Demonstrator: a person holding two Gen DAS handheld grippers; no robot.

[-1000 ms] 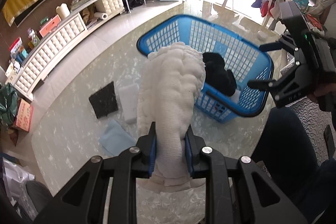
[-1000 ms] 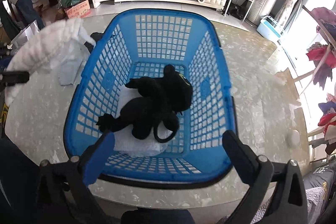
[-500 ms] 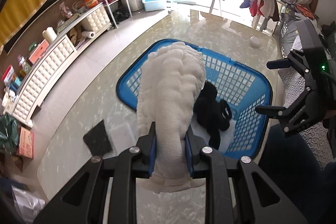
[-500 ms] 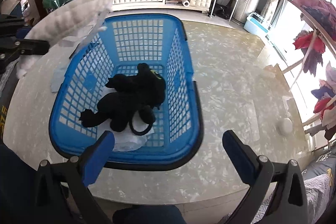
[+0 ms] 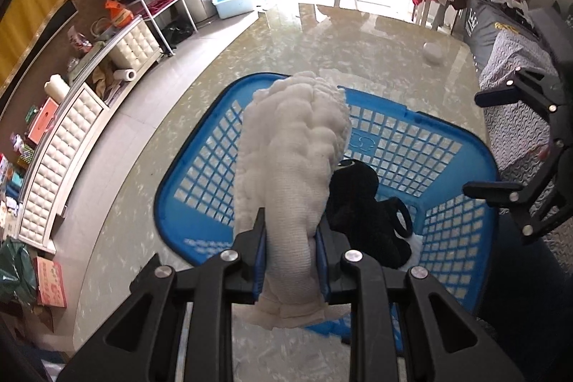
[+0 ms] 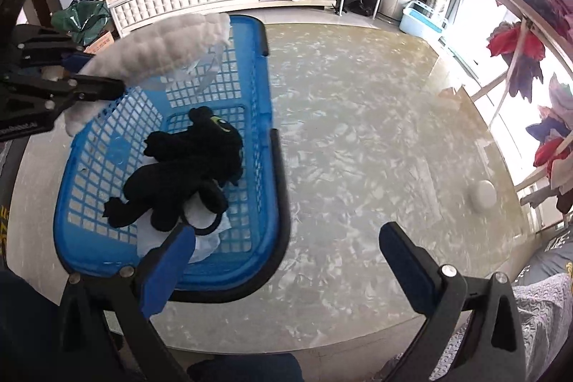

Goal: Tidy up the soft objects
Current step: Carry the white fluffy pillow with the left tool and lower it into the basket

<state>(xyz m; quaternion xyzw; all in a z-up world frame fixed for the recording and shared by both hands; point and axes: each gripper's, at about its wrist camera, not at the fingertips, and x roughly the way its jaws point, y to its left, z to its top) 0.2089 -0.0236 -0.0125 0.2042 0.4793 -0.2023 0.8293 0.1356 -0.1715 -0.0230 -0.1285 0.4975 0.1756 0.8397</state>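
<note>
White cloth held over the blue basket.
The left gripper clamps a white quilted cloth above the blue basket, where a black plush toy lies at about 4 o'clock from the cloth; the right gripper stands wide apart, empty, over the marble table.

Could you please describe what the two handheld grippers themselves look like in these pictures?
Both are black angular frames with silver screw heads. The left gripper has two forked black arms ending in fingers with blue pads. The right gripper has broader blue-padded fingers on black arms; in the left wrist view it shows as a black bracketed body. No cables are visible.
</note>
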